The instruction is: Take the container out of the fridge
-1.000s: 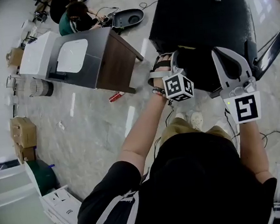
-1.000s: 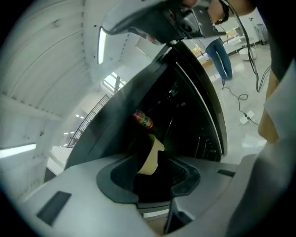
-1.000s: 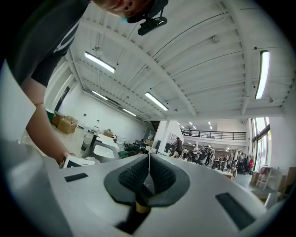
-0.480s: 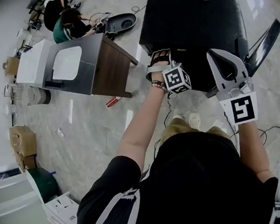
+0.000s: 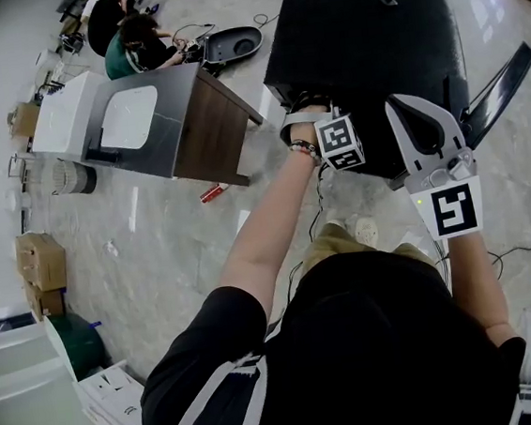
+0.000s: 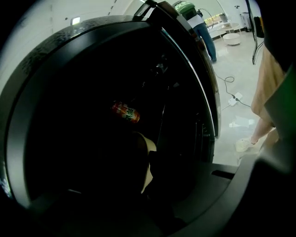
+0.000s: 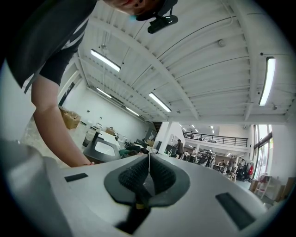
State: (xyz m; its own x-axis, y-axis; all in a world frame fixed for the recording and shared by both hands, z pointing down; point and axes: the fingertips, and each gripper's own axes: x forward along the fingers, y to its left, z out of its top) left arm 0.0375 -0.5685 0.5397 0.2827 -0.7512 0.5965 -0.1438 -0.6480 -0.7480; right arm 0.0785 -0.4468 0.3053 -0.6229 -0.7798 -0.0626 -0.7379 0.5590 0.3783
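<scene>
A black fridge [image 5: 360,36] stands on the floor, its door [image 5: 502,83] swung open to the right. My left gripper [image 5: 317,121] reaches into its front opening, so its jaws are hidden in the head view. In the left gripper view the inside is very dark. A red-labelled can [image 6: 125,112] lies deep inside, and a pale container [image 6: 147,155] shows nearer, low in the middle. The left jaws are closing, and it is too dark to see whether anything is between them. My right gripper [image 5: 408,112] is shut and empty beside the fridge, its pads [image 7: 138,173] pressed together and pointing upward.
A grey and wood cabinet [image 5: 157,124] with a white top stands left of the fridge. Two people [image 5: 133,32] sit on the floor behind it. A small red item [image 5: 213,192] lies on the floor, cardboard boxes [image 5: 40,264] sit at the far left, and cables [image 5: 524,248] at the right.
The left hand and its marker cube have shifted slightly toward the fridge opening and turned. The right gripper has drifted a little to the left, still shut.
</scene>
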